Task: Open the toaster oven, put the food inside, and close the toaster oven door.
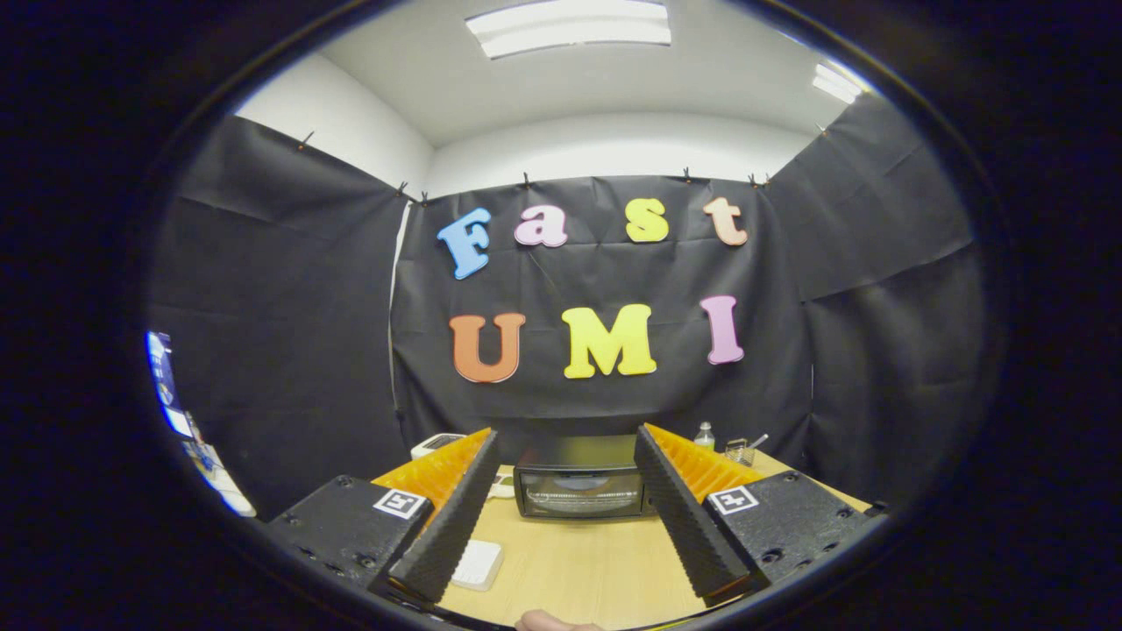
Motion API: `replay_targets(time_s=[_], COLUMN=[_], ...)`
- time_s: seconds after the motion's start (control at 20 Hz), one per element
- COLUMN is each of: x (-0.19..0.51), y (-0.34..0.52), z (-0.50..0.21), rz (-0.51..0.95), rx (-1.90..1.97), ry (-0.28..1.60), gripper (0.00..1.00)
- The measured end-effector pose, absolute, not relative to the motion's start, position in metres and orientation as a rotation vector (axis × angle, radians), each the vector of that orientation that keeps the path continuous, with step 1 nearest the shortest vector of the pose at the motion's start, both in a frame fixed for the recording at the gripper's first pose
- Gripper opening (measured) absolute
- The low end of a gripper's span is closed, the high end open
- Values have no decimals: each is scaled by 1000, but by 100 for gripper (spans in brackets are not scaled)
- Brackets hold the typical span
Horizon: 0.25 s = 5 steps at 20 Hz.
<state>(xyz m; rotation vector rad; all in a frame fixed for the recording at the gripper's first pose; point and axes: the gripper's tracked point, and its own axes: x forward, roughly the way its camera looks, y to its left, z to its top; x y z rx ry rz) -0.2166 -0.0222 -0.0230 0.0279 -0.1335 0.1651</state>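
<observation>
One toaster oven point(579, 488) beyond open hand-held gripper point(565, 451)

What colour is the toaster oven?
Black, with a dark glass door; the toaster oven shows in the gripper view, beyond the open gripper.

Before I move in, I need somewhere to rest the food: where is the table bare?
The wooden table is bare between the open gripper fingers, up to the shut toaster oven. It is crowded by the white pad beside one finger, and by the bottle and small holder beyond the other.
</observation>
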Motion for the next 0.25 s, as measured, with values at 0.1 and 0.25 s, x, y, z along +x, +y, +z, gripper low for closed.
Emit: replay_targets(time_s=[0.1,0.25], x=[-216,-212], y=[-29,-41], z=[-27,-29], rz=[163,143], rx=[37,56], ry=[-123,-119], gripper=[100,100])
